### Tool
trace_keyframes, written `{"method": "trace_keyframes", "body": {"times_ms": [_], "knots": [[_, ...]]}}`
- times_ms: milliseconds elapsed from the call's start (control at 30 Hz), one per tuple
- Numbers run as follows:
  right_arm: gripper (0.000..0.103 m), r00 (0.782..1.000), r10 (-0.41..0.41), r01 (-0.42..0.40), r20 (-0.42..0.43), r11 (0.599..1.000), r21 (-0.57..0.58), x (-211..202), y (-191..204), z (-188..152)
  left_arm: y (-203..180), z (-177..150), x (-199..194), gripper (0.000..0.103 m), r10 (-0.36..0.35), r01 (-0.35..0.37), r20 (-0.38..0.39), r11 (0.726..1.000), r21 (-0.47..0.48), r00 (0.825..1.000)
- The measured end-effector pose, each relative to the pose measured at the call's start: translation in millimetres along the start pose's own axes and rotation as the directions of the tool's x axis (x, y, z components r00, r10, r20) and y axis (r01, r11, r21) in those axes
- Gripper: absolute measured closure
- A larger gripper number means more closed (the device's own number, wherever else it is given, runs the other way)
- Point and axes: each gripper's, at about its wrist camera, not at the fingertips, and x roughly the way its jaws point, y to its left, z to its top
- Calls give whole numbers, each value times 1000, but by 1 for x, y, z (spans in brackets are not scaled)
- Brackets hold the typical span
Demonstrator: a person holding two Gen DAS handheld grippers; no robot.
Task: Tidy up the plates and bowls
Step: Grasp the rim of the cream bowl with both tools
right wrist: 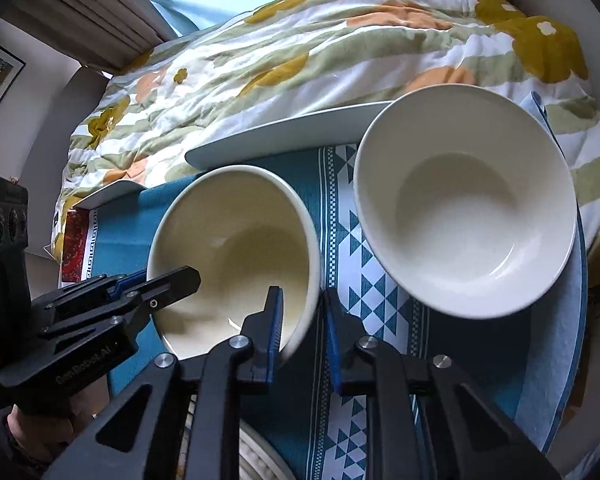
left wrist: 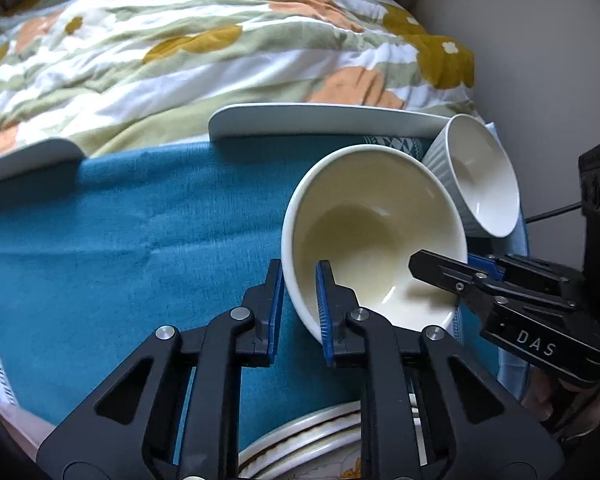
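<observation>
A cream bowl (left wrist: 372,236) (right wrist: 236,248) is held between both grippers over the blue cloth. My left gripper (left wrist: 298,308) is shut on its left rim, one finger inside and one outside. My right gripper (right wrist: 302,332) is shut on its right rim; it shows in the left wrist view (left wrist: 452,276). The left gripper shows in the right wrist view (right wrist: 160,284). A second white bowl (right wrist: 464,200) (left wrist: 476,176), ribbed outside, sits to the right. A pale plate (left wrist: 324,122) (right wrist: 292,132) lies behind the bowls.
A blue cloth (left wrist: 140,240) covers the surface, with a white triangle pattern (right wrist: 364,264) on its right part. A brown-rimmed plate (left wrist: 312,444) sits under my left gripper. Another pale plate edge (left wrist: 28,158) is at far left. A floral quilt (left wrist: 204,48) lies behind.
</observation>
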Motion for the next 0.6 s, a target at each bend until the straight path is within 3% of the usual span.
{"method": "trace_keyframes", "body": {"times_ms": [367, 600], "knots": [[86, 999, -25, 26, 36, 999, -25, -16, 4, -2, -13, -2, -18, 89, 19, -20, 34, 999, 32, 999], [86, 997, -16, 21, 74, 997, -73, -56, 25, -9, -22, -18, -72, 89, 32, -33, 120, 999, 12, 992]]}}
